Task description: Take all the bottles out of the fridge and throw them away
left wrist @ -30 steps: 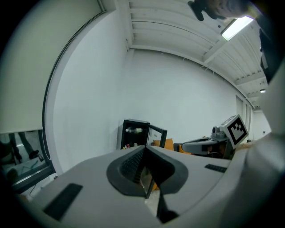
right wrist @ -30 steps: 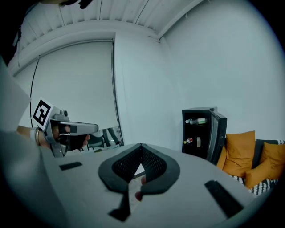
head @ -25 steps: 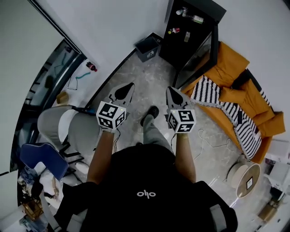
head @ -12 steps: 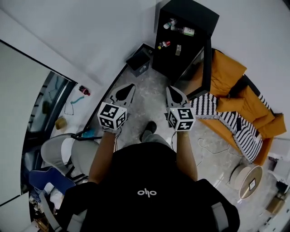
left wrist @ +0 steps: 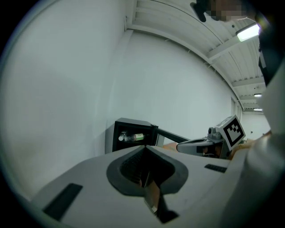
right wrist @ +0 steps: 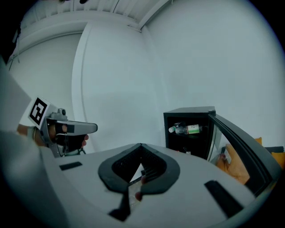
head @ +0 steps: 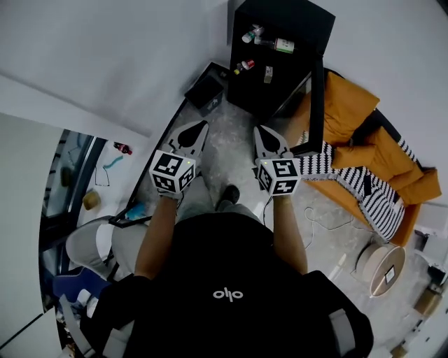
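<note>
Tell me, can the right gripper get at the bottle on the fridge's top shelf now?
Not yet, probably. The fridge door stands open and nothing blocks the bottle, but the right gripper is well short of it, with jaws shut.

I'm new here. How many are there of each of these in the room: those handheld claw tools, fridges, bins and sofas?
Handheld two-jaw grippers: 2 (left gripper, right gripper)
Black mini fridge, door open: 1
Black waste bin: 1
Orange sofa: 1
Total: 5
</note>
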### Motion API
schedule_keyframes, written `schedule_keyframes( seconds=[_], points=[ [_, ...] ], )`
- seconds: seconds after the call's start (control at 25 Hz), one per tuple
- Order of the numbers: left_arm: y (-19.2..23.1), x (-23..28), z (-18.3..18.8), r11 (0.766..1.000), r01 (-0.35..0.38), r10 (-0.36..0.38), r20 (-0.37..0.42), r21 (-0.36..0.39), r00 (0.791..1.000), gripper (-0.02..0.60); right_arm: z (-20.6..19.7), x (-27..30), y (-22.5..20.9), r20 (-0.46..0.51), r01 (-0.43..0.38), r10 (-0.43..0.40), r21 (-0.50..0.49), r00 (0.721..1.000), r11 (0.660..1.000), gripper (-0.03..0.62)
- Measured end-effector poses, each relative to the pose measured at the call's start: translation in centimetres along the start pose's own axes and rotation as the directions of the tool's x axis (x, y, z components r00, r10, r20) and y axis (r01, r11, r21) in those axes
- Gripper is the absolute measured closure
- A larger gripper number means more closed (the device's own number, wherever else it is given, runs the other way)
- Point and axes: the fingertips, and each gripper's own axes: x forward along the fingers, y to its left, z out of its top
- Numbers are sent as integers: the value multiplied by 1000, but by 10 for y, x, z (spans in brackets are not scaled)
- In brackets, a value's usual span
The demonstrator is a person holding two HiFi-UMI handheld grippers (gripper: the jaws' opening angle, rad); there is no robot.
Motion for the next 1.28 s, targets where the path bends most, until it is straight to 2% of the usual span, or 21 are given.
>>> schedule_keyframes(
  seconds=[0.32,0.64,0.96,1.28],
  points=[
    [48,62,23,995,94,-94,2,30,996,581,18,52,-30,3,99,-99,39,995,994,592],
    [116,107,41,976,212,-212,-12,57,977,581,41,120,-35,2,199,-199,63,980,978,592],
    [173,134,35,959,281,-281,-13,27,960,581,38,178,-33,-27,263,-262,59,965,963,592],
    [193,157,19,935,353,-352,-40,31,935,581,23,204,-50,-49,336,-333,55,941,940,592]
  ],
)
